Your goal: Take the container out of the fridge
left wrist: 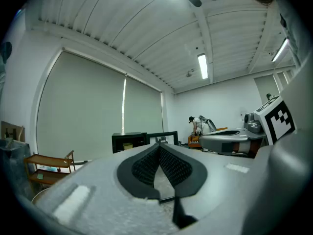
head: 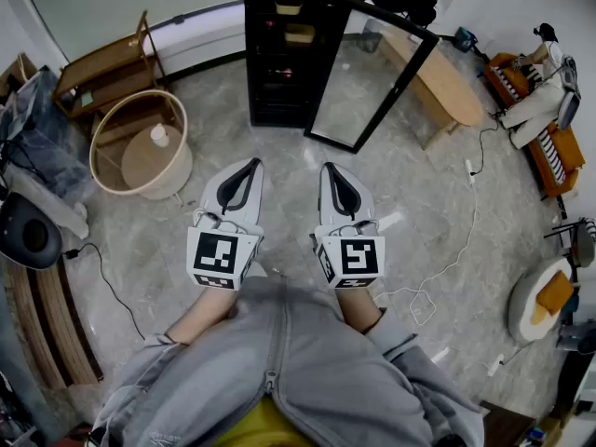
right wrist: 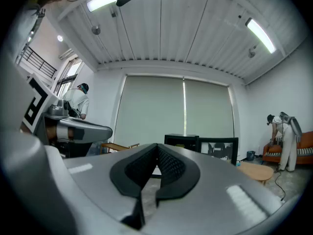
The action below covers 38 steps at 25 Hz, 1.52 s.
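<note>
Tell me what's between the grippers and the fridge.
Only bare floor, seen in the head view. The left gripper and right gripper are short of the fridge, whose door stands open.

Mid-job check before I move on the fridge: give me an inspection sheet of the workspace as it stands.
Surface: marble floor, open path to the fridge.
Job's things: fridge, glass door open; yellowish container on an upper shelf, another above it.
Clutter: round wooden basket, wooden rack, bench.
Grippers: left hand-held gripper and right hand-held gripper both shut, empty, level, short of the fridge.
Cables: white cable at right; black cable at left.
Surroundings: person at far right.
</note>
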Each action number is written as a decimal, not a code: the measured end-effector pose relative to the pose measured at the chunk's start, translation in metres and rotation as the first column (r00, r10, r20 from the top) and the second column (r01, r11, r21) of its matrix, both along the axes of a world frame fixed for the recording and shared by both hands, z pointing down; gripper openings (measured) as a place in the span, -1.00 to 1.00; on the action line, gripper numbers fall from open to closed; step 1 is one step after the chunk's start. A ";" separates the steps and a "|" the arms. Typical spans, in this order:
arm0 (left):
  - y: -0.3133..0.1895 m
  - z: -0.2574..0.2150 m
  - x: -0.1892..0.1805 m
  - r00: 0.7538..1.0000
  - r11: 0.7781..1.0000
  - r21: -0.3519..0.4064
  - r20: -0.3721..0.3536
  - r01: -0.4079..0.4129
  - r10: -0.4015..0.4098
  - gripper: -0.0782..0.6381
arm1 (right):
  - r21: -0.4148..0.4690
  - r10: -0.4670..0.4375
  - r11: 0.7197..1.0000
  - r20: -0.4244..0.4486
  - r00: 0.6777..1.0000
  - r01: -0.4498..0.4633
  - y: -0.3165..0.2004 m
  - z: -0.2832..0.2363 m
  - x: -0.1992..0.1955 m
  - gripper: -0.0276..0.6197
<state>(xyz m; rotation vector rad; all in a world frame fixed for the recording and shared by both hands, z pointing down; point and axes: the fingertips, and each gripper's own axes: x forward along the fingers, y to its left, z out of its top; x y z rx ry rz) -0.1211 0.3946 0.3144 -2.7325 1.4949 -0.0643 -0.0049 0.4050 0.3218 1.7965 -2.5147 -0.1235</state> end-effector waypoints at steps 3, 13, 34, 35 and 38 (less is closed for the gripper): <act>-0.010 0.002 0.005 1.000 1.000 -0.001 -0.004 -0.005 0.005 -0.76 | 0.002 -0.006 1.000 0.010 1.000 0.006 -0.007 0.002 0.004 -0.92; -0.085 0.023 0.025 1.000 1.000 -0.018 -0.020 -0.019 0.019 -0.76 | 0.002 -0.004 1.000 0.016 1.000 0.004 -0.075 0.016 0.026 -0.91; -0.358 0.053 0.061 0.993 0.992 -0.044 -0.021 -0.116 0.115 -0.36 | -0.038 0.012 0.999 0.015 1.000 -0.011 -0.338 0.047 0.040 -0.91; -0.368 0.054 0.061 0.992 0.992 -0.043 -0.025 -0.122 0.122 -0.36 | -0.045 0.018 0.999 0.013 1.000 -0.017 -0.347 0.051 0.039 -0.91; -0.390 0.062 0.062 0.990 0.988 -0.052 -0.025 -0.143 0.142 -0.31 | -0.048 0.033 0.998 0.014 0.999 -0.032 -0.365 0.054 0.038 -0.91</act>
